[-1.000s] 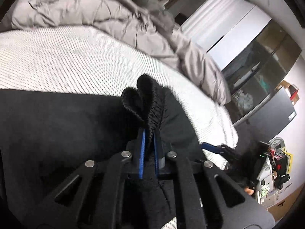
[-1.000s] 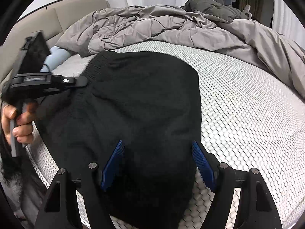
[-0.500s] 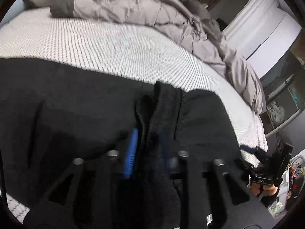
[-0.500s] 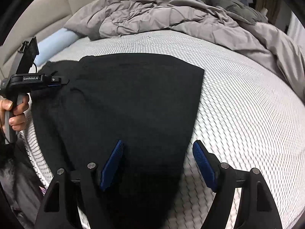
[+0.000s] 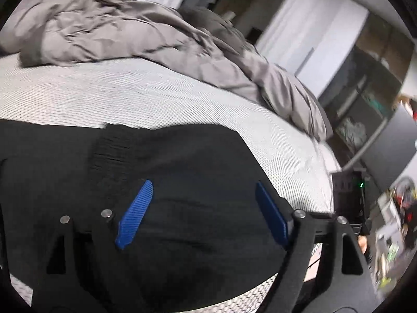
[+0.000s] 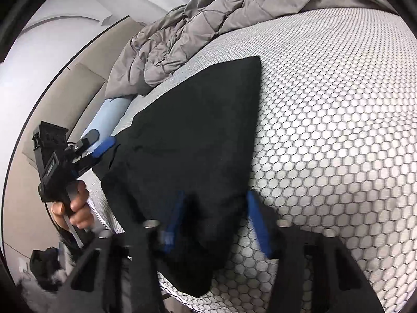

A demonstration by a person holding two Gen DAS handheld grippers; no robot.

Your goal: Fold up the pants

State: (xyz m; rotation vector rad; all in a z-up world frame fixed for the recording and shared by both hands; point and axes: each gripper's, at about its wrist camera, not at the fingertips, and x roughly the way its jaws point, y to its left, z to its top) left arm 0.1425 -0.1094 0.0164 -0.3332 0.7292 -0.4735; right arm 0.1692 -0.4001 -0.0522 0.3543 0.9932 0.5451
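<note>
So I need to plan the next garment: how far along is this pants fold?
Done: the black fabric pants lie doubled flat on the white honeycomb-patterned mattress. In hand: the left tool is opening with nothing pinched; the right tool is closing over the near pants edge, pads not yet pressing. Left: probably another fold, since the pants are still a broad panel.

My left wrist view looks down, close over the black pants (image 5: pixel 198 182), toward the duvet (image 5: pixel 130 31). My right wrist view faces the headboard (image 6: pixel 86 78); both share pants and mattress (image 6: pixel 338 130).
</note>
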